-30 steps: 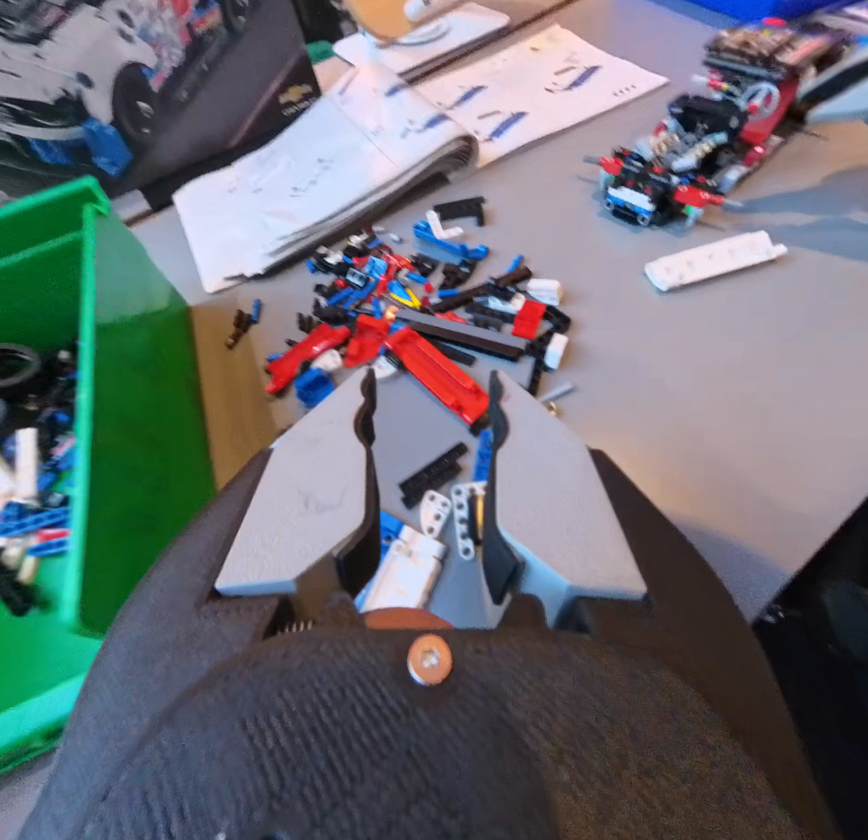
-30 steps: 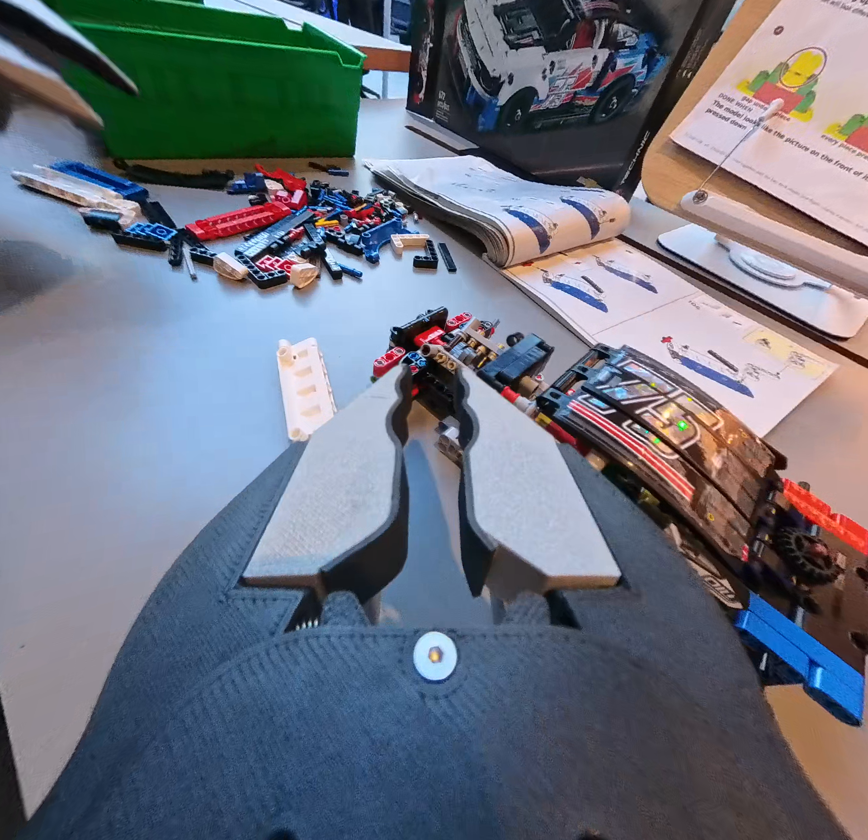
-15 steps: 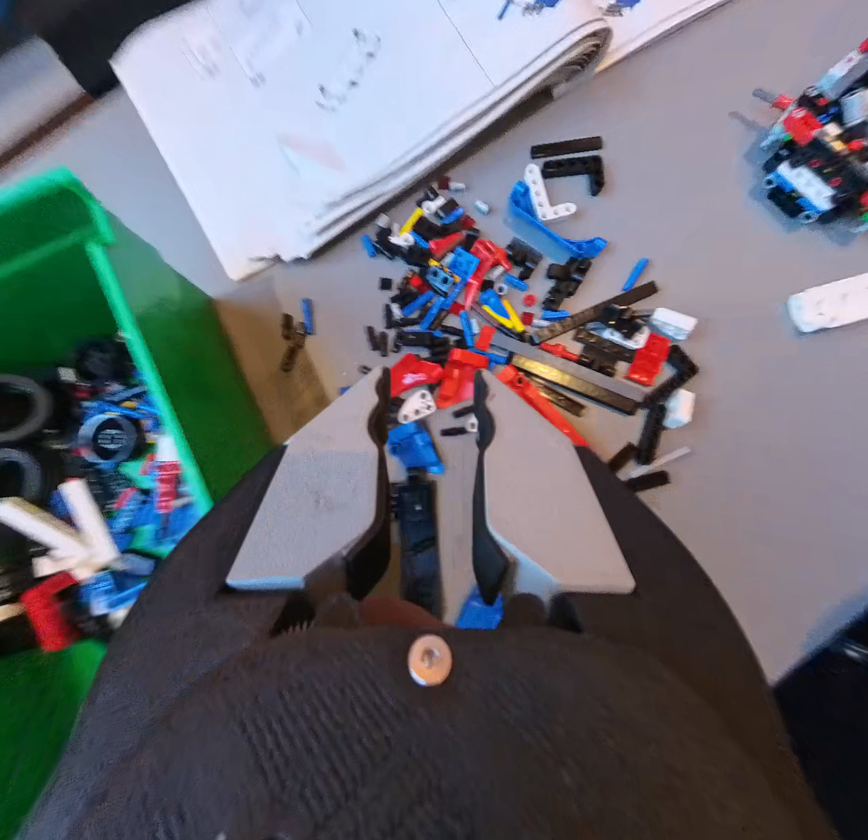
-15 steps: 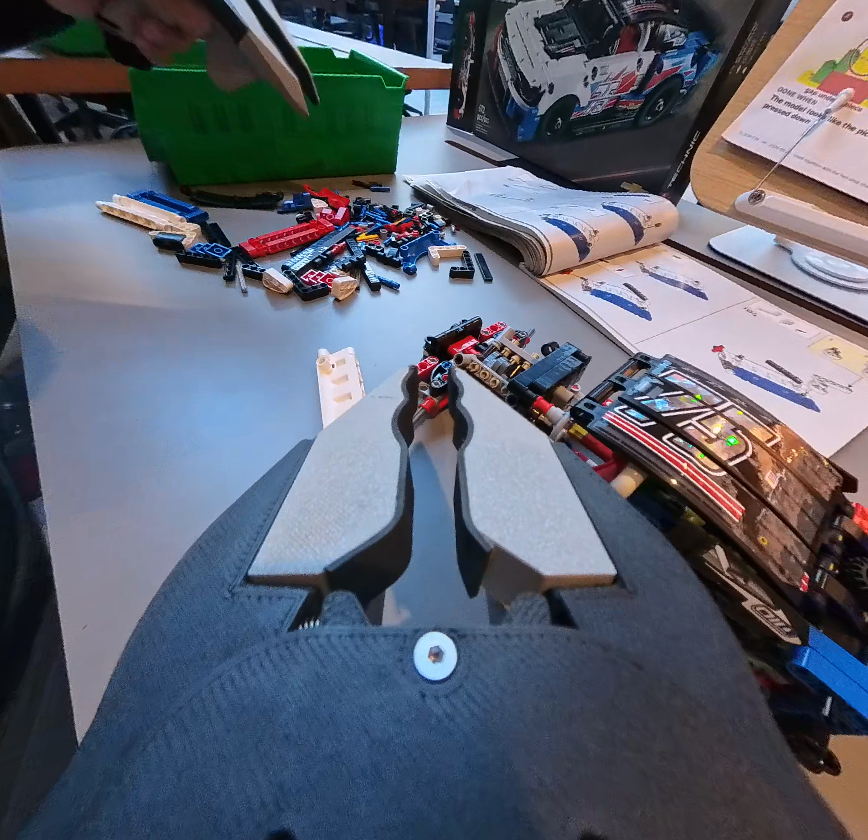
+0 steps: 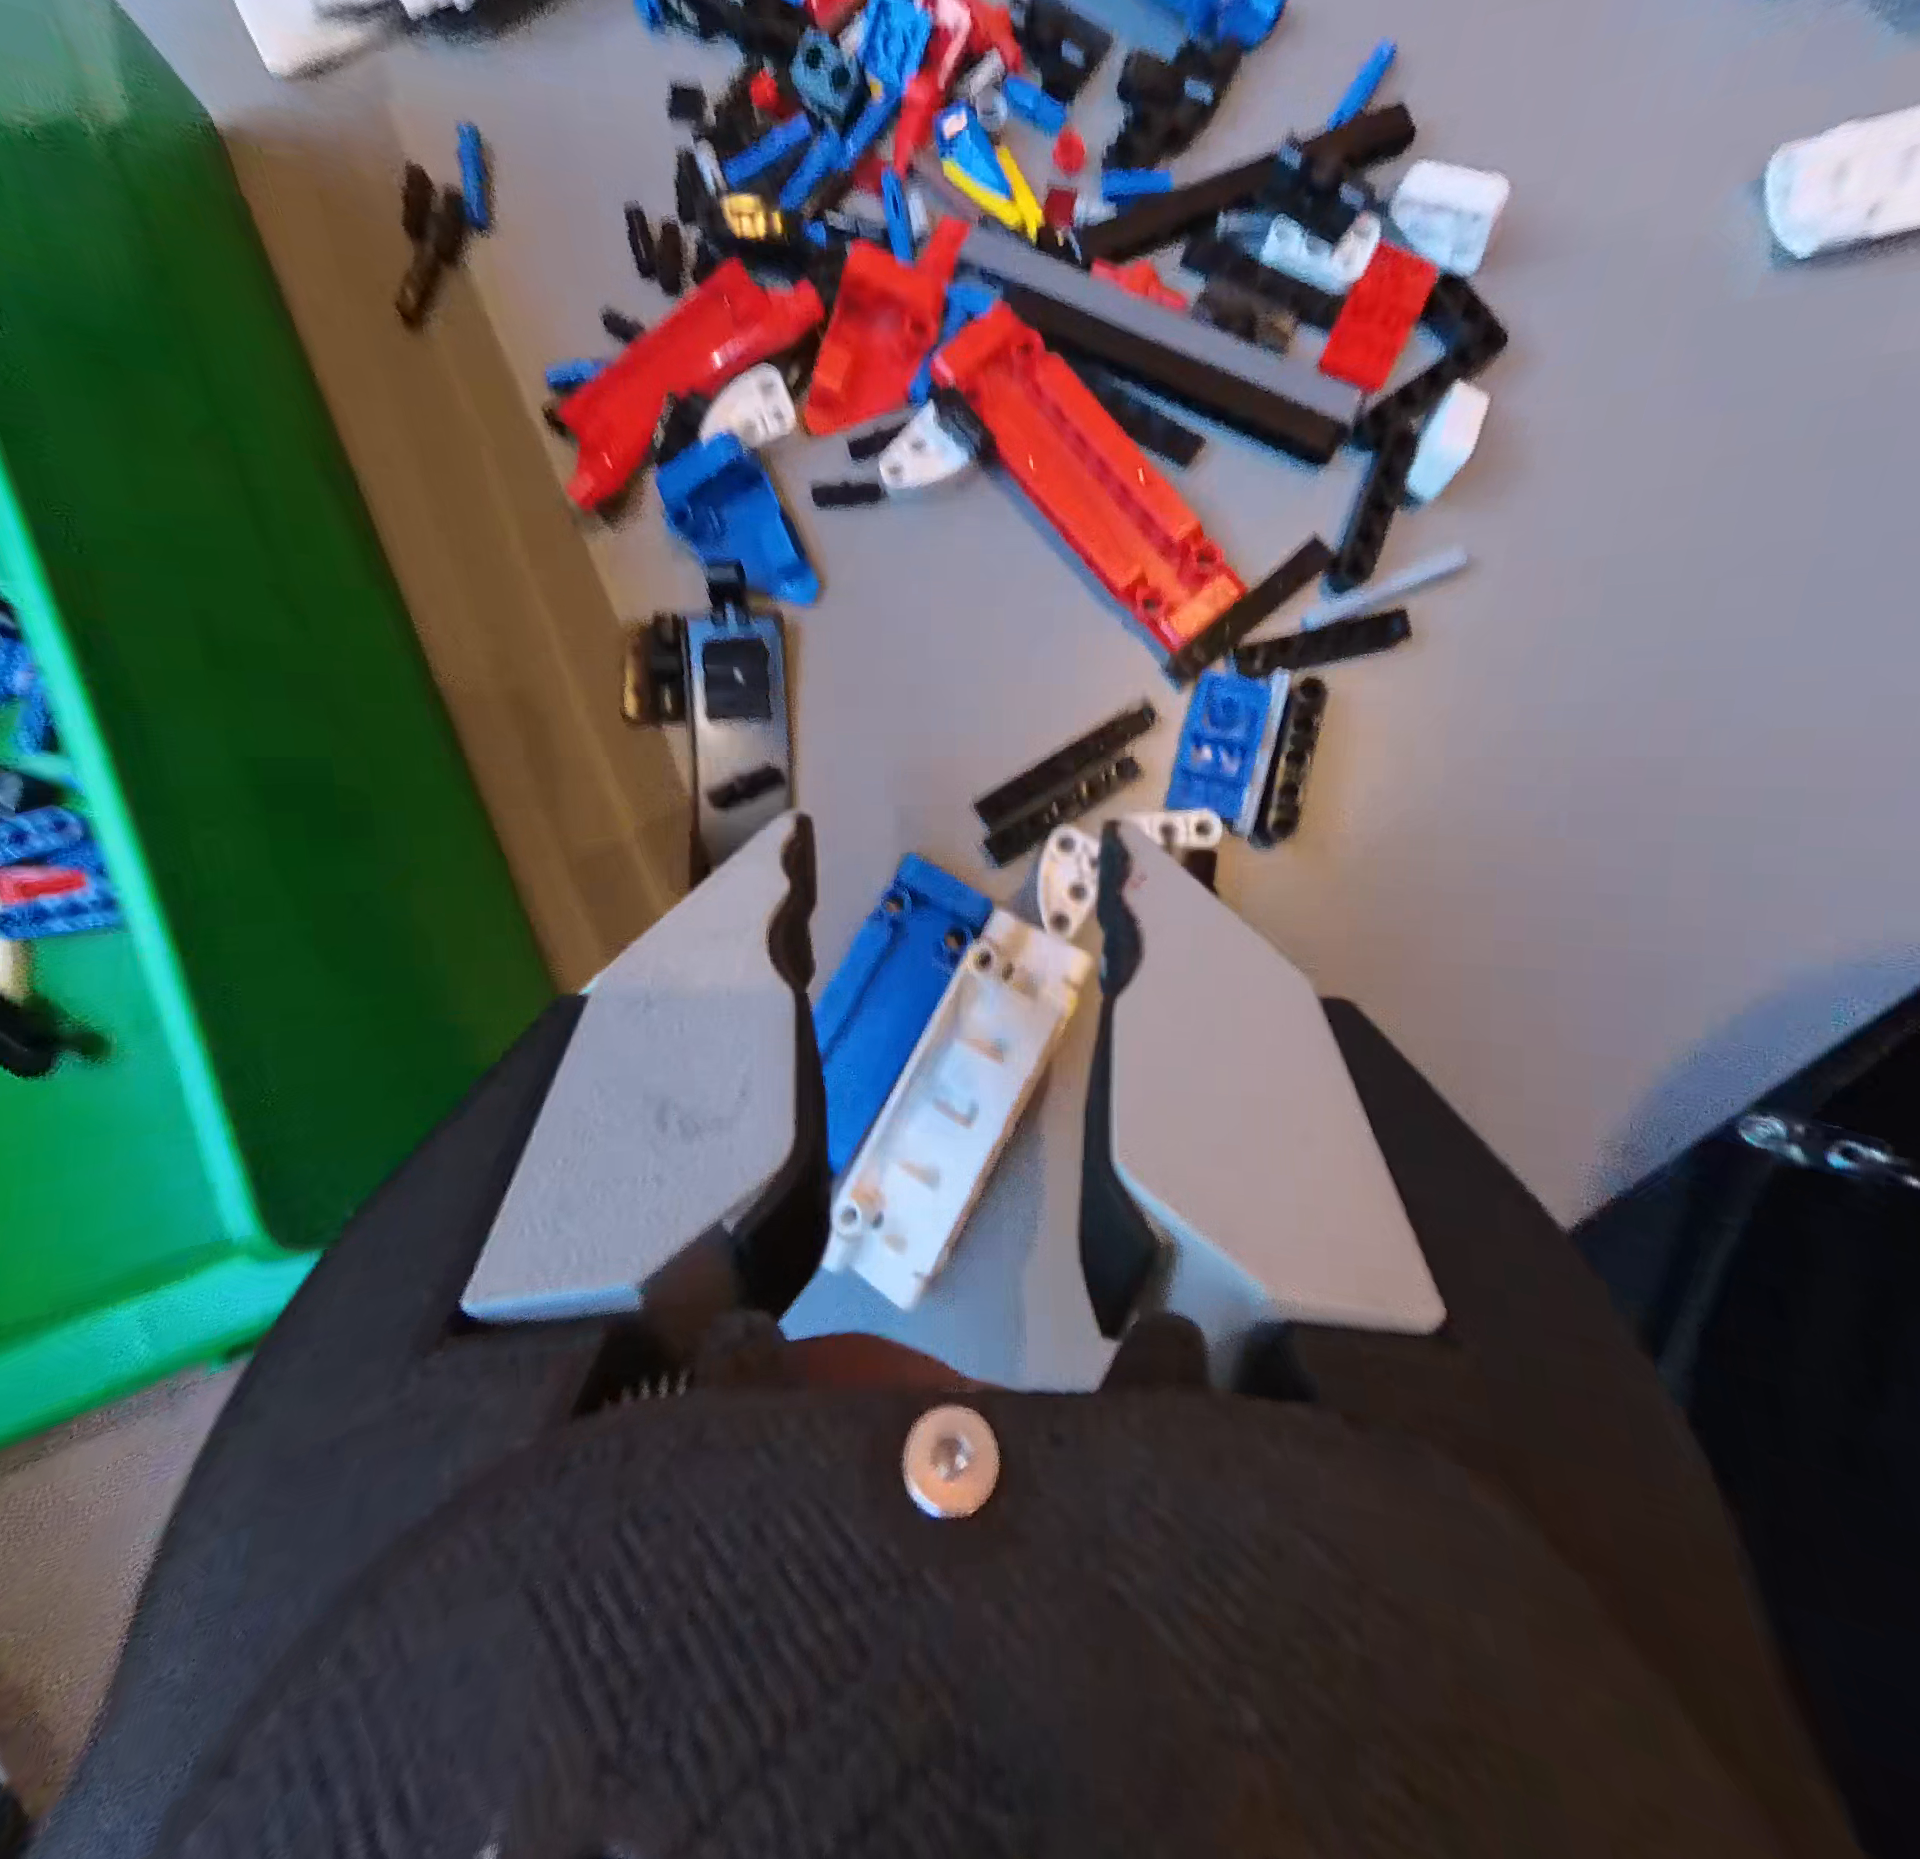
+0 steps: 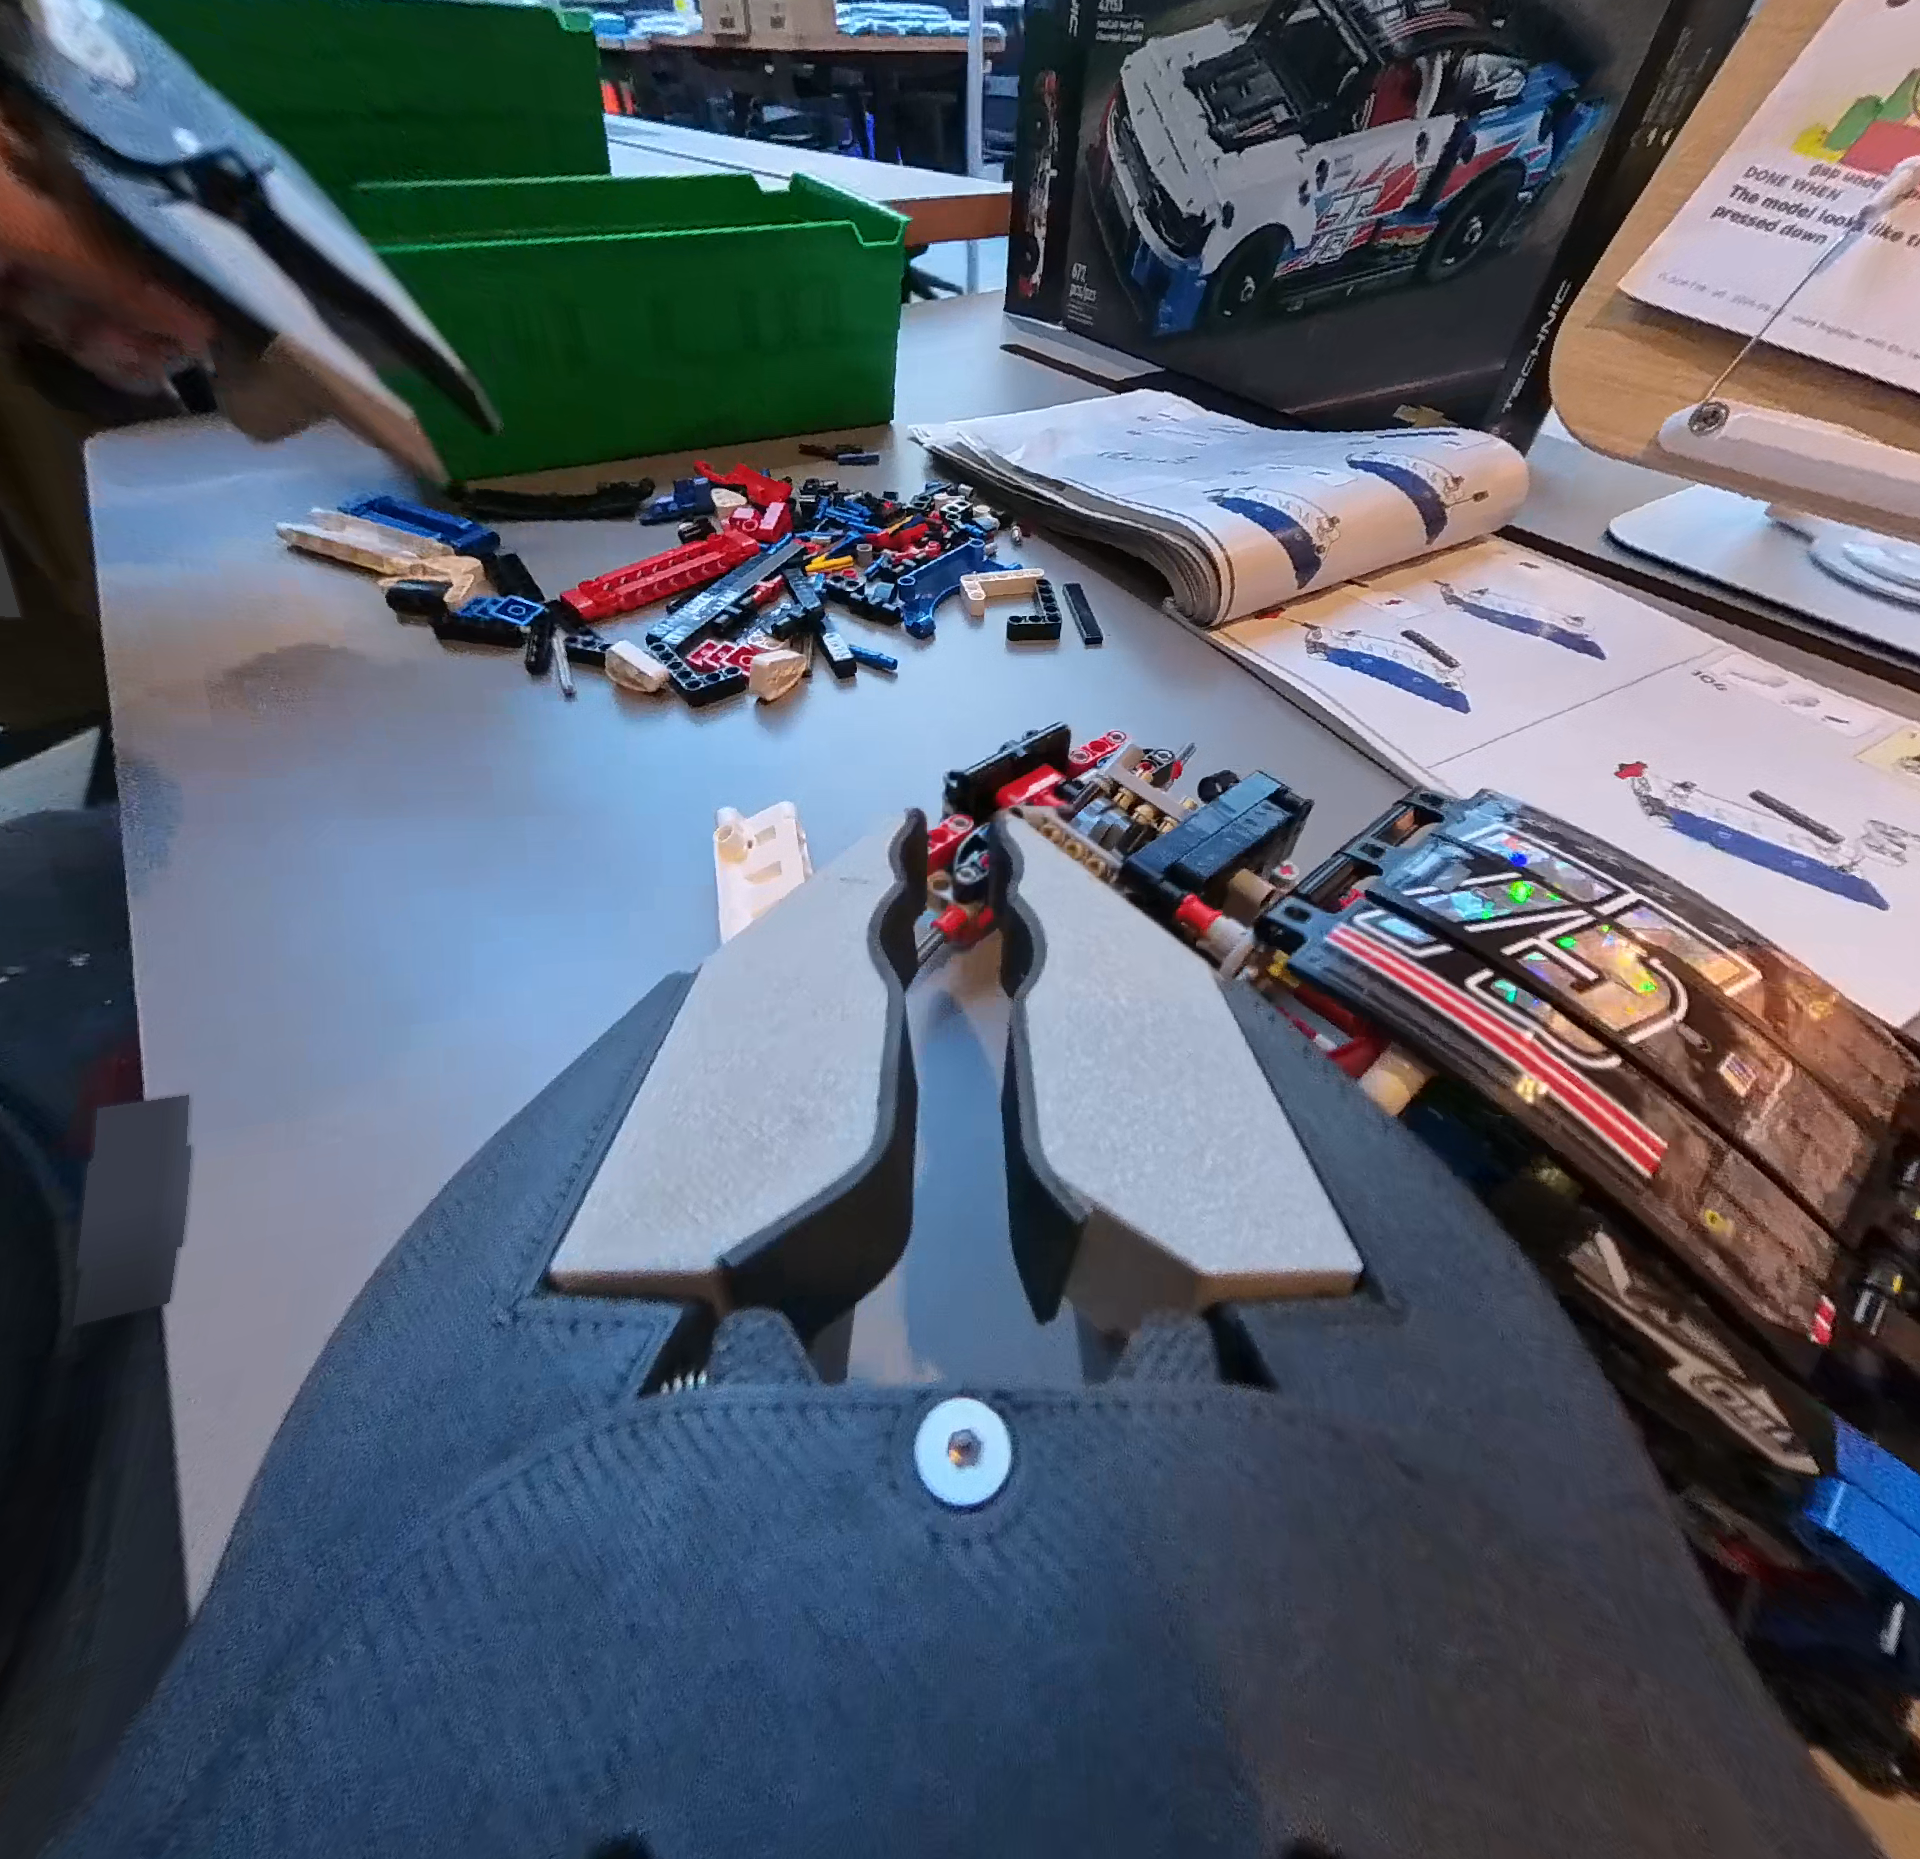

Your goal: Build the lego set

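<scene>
Two tongs shown. Left tongs, wider apart than half-second ago, now straddle white panel beside blue panel, at 6 o'clock of loose-parts pile on desk: pick likely next. Right tongs, narrowly apart, empty, stay at car model.

On my right camera I see a grey table with a wooden board propped at its far right, a printed sheet clipped to it, standing on a white base. Behind the table there are more tables and some small boxes in a dim room.
</scene>
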`<control>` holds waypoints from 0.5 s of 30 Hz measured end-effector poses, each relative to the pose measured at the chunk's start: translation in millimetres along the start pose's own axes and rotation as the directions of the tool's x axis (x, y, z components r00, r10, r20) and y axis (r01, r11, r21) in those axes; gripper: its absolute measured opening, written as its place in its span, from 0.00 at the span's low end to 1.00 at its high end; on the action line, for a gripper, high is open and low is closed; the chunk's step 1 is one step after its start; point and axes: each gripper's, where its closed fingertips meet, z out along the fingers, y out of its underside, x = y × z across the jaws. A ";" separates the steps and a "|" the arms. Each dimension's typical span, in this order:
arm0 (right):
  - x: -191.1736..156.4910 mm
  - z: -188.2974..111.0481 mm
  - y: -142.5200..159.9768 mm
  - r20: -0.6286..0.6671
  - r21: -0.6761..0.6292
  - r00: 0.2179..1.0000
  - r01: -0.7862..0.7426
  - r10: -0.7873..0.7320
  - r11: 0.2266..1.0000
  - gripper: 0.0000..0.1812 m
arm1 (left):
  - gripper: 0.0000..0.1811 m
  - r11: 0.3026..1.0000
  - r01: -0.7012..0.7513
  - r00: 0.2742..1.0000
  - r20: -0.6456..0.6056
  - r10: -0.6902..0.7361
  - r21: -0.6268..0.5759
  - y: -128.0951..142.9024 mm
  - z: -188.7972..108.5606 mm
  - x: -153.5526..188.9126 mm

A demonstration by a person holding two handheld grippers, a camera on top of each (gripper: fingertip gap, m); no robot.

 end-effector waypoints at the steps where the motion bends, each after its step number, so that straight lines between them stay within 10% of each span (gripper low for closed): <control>1: 0.2 1.4 0.0 0.002 -0.002 1.000 0.001 -0.001 1.000 0.05 | 0.30 1.000 0.005 1.000 -0.004 -0.005 -0.001 8.6 -0.1 1.6; 7: 2.4 -2.3 -2.9 -0.061 0.017 0.996 0.071 -0.070 0.997 0.05 | 0.30 1.000 -0.015 1.000 0.024 0.014 0.026 37.3 -5.4 4.9; 15: 5.1 1.9 4.4 -0.159 -0.063 0.969 0.180 -0.188 0.982 0.05 | 0.28 0.989 -0.090 0.991 -0.090 0.101 0.115 -7.2 -1.1 26.4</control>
